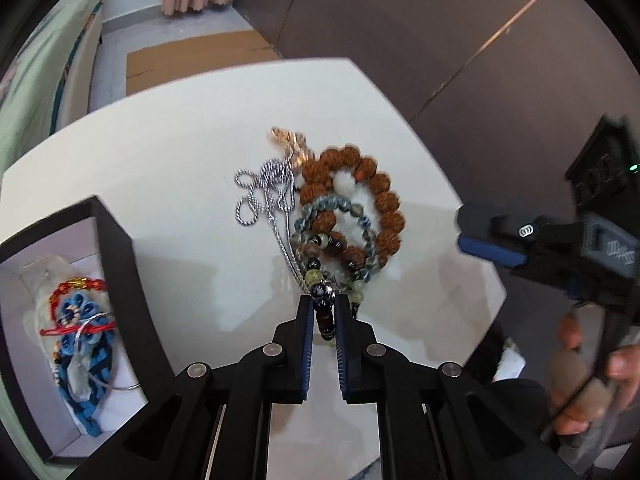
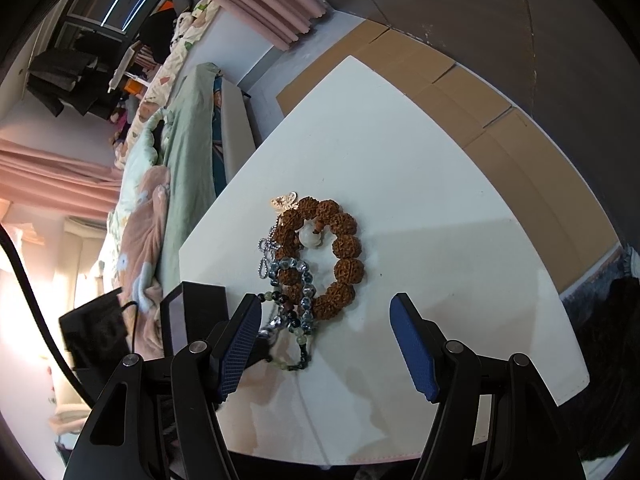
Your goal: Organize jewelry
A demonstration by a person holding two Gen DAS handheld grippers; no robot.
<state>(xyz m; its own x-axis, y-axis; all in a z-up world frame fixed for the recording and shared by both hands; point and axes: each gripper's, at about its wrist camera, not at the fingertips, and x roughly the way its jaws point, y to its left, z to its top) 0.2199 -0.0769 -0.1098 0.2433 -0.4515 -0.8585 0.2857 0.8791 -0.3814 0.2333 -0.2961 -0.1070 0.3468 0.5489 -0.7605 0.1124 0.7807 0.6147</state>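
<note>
jewelry pile (image 1: 340, 216) on white tabletop (image 1: 160, 184), its dark mixed-bead bracelet (image 1: 325, 312) clamped between left gripper (image 1: 324, 320) fingers, apparently for transfer to the black box (image 1: 120, 264) alongside; right gripper (image 2: 326, 340) fingers apart, empty, near the pile.

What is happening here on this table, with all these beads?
A person is sorting jewelry with a hand-held gripper in each hand. The left hand-held gripper is shut on a mixed bead strand at the near end of the pile, where the brown bead bracelet and silver chain lie. The right hand-held gripper hovers open. The black box already holds some pieces.
</note>
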